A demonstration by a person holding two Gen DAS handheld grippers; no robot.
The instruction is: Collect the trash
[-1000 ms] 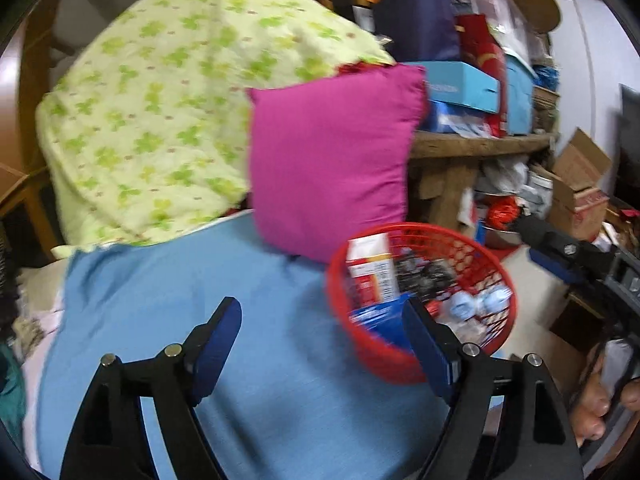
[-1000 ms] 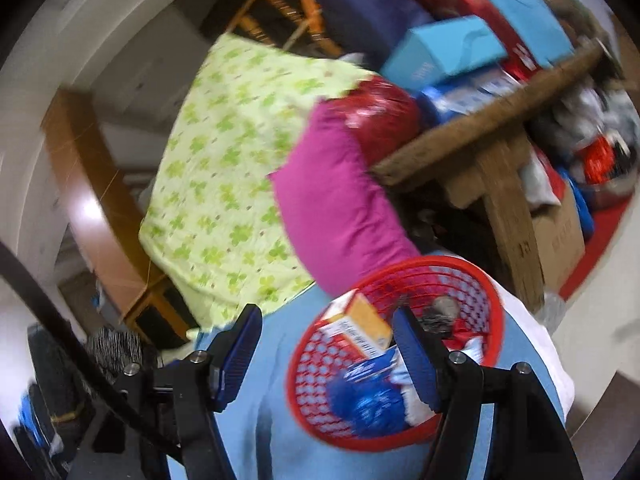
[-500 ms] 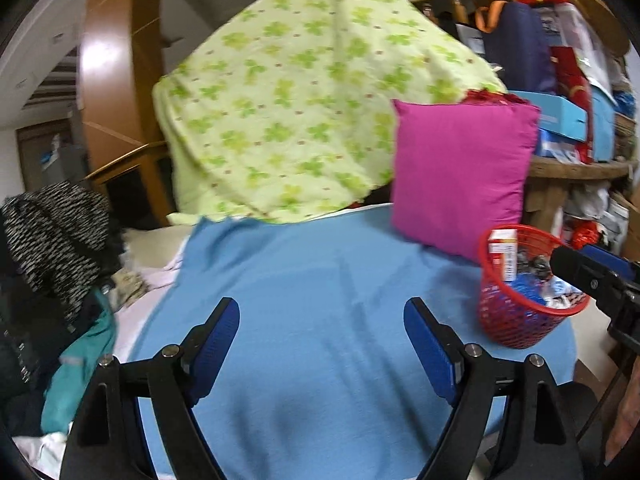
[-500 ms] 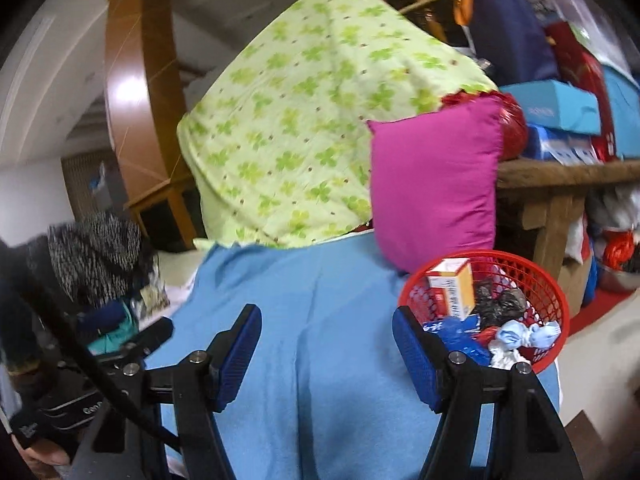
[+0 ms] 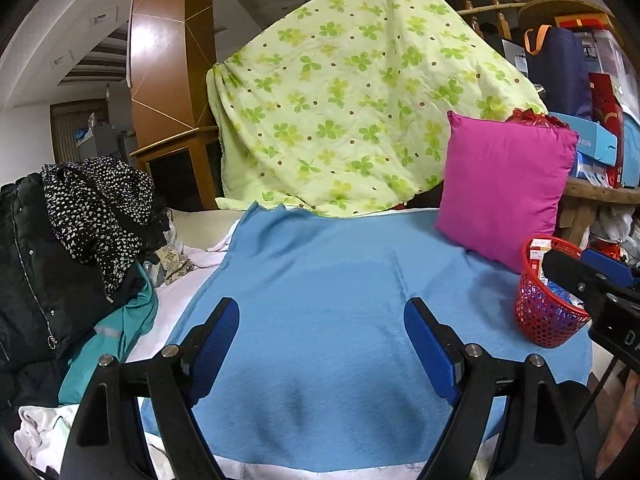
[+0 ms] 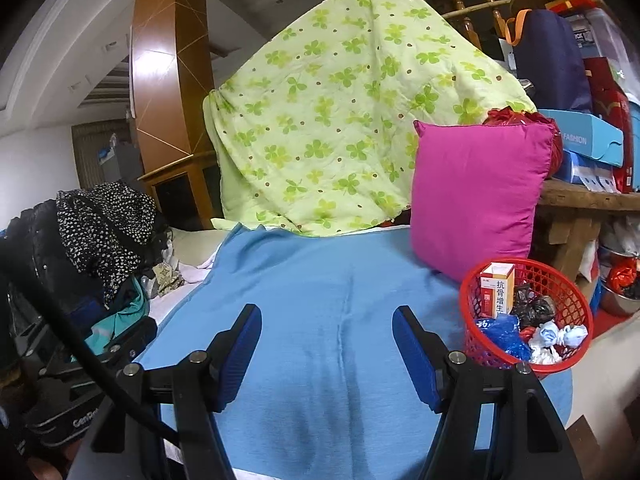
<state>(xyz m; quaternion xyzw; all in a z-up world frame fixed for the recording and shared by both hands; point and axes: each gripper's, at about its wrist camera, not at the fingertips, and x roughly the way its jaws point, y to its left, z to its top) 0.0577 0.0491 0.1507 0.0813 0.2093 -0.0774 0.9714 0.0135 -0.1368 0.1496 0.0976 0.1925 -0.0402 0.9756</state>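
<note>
A red mesh basket [image 6: 576, 308] stands at the right edge of a blue blanket [image 6: 320, 320], in front of a magenta pillow [image 6: 476, 196]. Inside it are a white and orange box [image 6: 498, 290], a dark crumpled bag, blue wrapping and white tissue. The same basket [image 5: 538, 320] shows at the far right of the left wrist view, partly behind the other gripper's dark body. My left gripper [image 5: 322, 340] hovers open over bare blanket [image 5: 340, 300], holding nothing. My right gripper [image 6: 326, 344] is open too, empty, with the basket just right of its right finger.
A green clover-print quilt [image 5: 352, 100] is draped behind the blanket. Dark clothes [image 5: 60, 248] pile up at the left. A wooden bench [image 6: 592, 200] stacked with boxes and bags stands at the right, with clutter beneath it.
Both views have swung left and pulled back from the basket, which slid from centre to the right edge. The clothes pile came into view. Both jaws stayed open and empty.
</note>
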